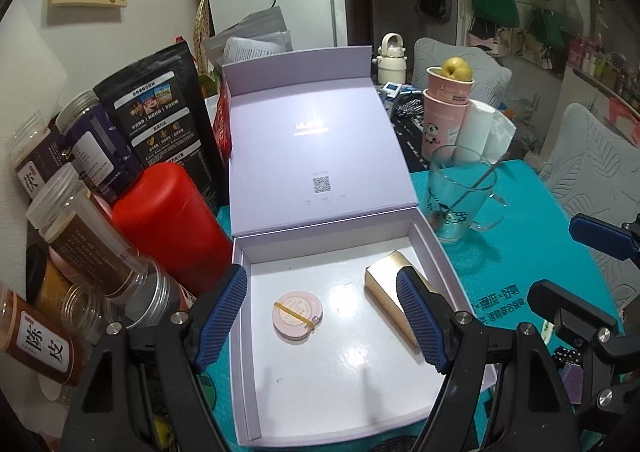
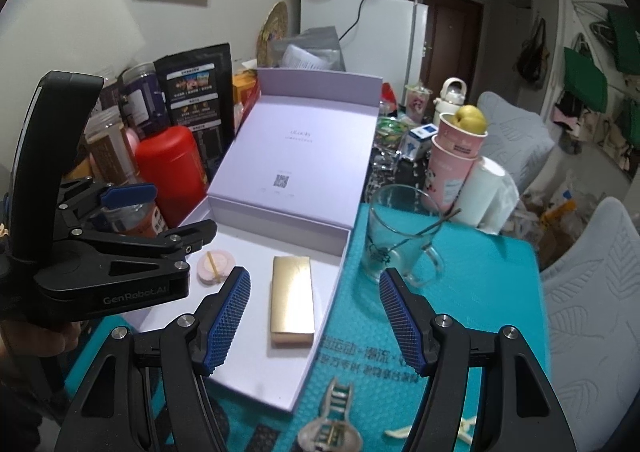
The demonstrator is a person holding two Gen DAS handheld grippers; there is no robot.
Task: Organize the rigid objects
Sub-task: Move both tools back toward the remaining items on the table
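At frame centre, the open lavender box (image 1: pixel 430 248) holds a gold case (image 2: pixel 291 298) and a pink round tin (image 1: pixel 297 316), apparently rubber-banded. Left tongs (image 1: pixel 322 322) and right tongs (image 2: pixel 316 322) stand open, empty, above the worktop (image 2: pixel 480 272).

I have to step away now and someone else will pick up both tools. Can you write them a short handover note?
Left tool: open, empty, above the lavender box.
Right tool: open, empty, over the box's right edge.
Done: round pink case with a rubber band and gold box lie inside the lavender box, lid up.
Left: clear hair claw and cream clip lie on the teal mat in front; probably pack these next, then shut the lid.
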